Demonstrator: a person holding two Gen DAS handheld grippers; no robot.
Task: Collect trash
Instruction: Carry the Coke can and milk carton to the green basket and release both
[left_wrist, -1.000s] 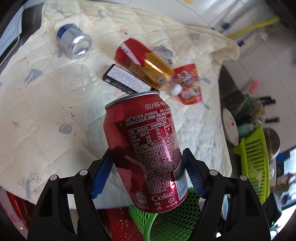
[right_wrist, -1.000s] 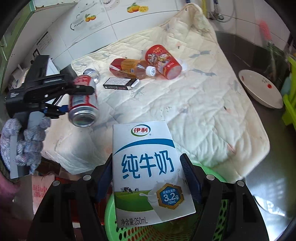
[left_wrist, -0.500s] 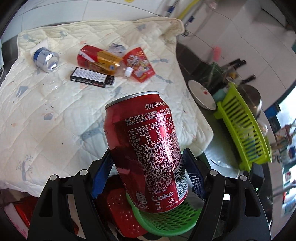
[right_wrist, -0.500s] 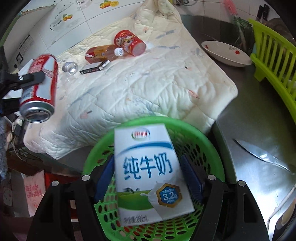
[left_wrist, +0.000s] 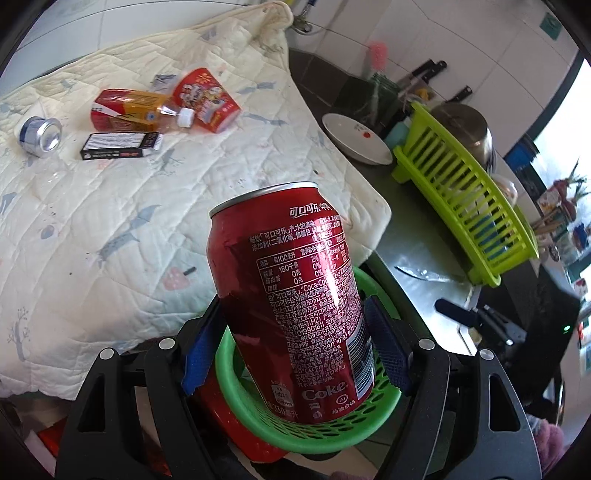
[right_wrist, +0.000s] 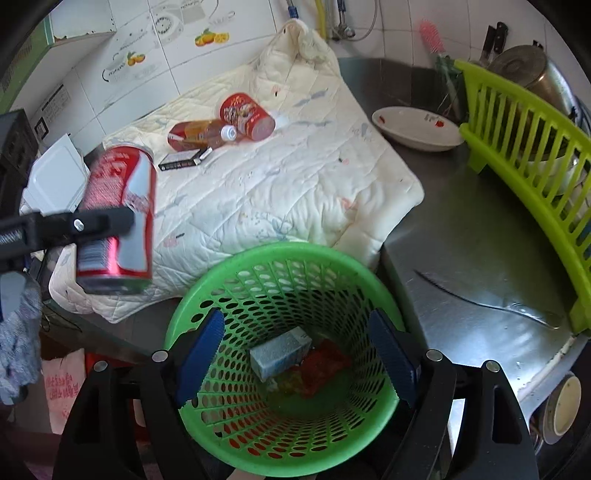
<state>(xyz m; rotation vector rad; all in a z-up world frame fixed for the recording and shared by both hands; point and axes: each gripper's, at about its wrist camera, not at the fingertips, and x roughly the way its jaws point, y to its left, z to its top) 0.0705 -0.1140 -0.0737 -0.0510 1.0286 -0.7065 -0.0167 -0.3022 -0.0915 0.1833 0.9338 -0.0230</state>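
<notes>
My left gripper (left_wrist: 293, 332) is shut on a red Coke can (left_wrist: 295, 302), held upright above the near rim of the green basket (left_wrist: 332, 435). In the right wrist view the same can (right_wrist: 118, 221) hangs left of the basket (right_wrist: 295, 251). My right gripper (right_wrist: 295, 332) is over the basket's mouth, its jaws opening with nothing between them. The milk carton (right_wrist: 279, 352) lies on the basket floor among red wrappers. On the quilt (left_wrist: 147, 221) lie a drink bottle (left_wrist: 129, 109), a red cup (left_wrist: 207, 99), a black box (left_wrist: 118, 146) and a silver can (left_wrist: 38, 134).
To the right a steel counter (right_wrist: 461, 240) carries a white bowl (right_wrist: 413, 127), a lime-green dish rack (right_wrist: 524, 166) and a knife (right_wrist: 480, 299). A pot (right_wrist: 532, 74) stands behind the rack. A tiled wall closes off the back.
The milk carton has left my right gripper and dropped into the basket. Both grippers have moved toward the basket, the left one rolling with the can still in it.
</notes>
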